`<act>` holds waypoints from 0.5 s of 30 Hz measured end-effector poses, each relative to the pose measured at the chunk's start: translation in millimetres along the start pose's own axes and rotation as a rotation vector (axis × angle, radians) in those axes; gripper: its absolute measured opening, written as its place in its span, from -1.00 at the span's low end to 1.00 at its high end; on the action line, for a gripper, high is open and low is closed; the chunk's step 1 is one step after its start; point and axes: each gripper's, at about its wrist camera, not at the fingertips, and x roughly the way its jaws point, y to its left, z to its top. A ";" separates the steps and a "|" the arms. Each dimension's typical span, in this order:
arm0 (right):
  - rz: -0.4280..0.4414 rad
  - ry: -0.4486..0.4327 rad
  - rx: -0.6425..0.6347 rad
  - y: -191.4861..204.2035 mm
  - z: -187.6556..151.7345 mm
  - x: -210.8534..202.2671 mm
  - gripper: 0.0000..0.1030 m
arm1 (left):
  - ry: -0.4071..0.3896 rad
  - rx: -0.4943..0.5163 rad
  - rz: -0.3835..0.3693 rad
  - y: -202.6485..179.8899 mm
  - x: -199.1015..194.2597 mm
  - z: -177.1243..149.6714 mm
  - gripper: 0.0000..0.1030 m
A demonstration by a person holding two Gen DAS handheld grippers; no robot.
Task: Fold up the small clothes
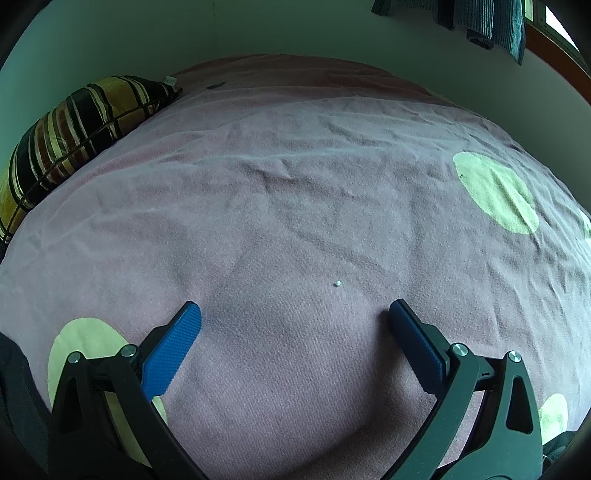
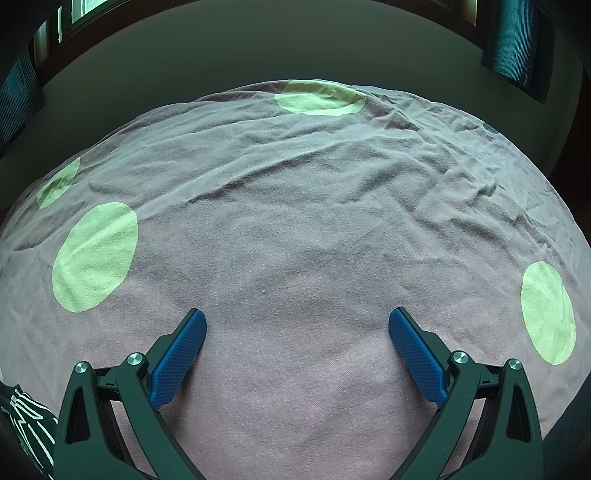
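My left gripper [image 1: 293, 314] is open and empty, its blue pads spread wide just above a pink bedspread [image 1: 295, 206] with pale green dots. My right gripper [image 2: 297, 321] is also open and empty above the same bedspread [image 2: 303, 229]. At the lower left edge of the right wrist view lies a dark cloth with pale green line pattern [image 2: 26, 421], mostly cut off. A dark piece of cloth [image 1: 14, 391] shows at the lower left edge of the left wrist view; what it is I cannot tell.
A striped dark and yellow pillow [image 1: 74, 136] lies at the bed's far left. A small white speck [image 1: 337, 283] sits on the spread ahead of the left gripper. Teal curtains [image 1: 480, 22] hang by a window at the back; another curtain [image 2: 513, 40] hangs on the wall.
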 end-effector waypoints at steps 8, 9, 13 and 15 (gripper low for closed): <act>0.005 0.003 0.002 -1.8 2.1 -0.8 0.92 | -0.104 0.137 -0.011 -51.3 -6.5 47.7 0.96; 0.005 0.004 0.004 -1.1 0.4 -0.6 0.92 | -0.106 0.171 -0.043 -65.0 -2.9 54.8 0.96; 0.005 0.003 0.002 -1.3 1.3 -0.7 0.92 | -0.099 0.314 -0.165 -126.8 15.3 75.0 0.96; 0.003 0.003 0.003 -0.9 -0.4 -0.3 0.92 | -0.103 0.362 -0.293 -153.0 23.5 76.5 0.96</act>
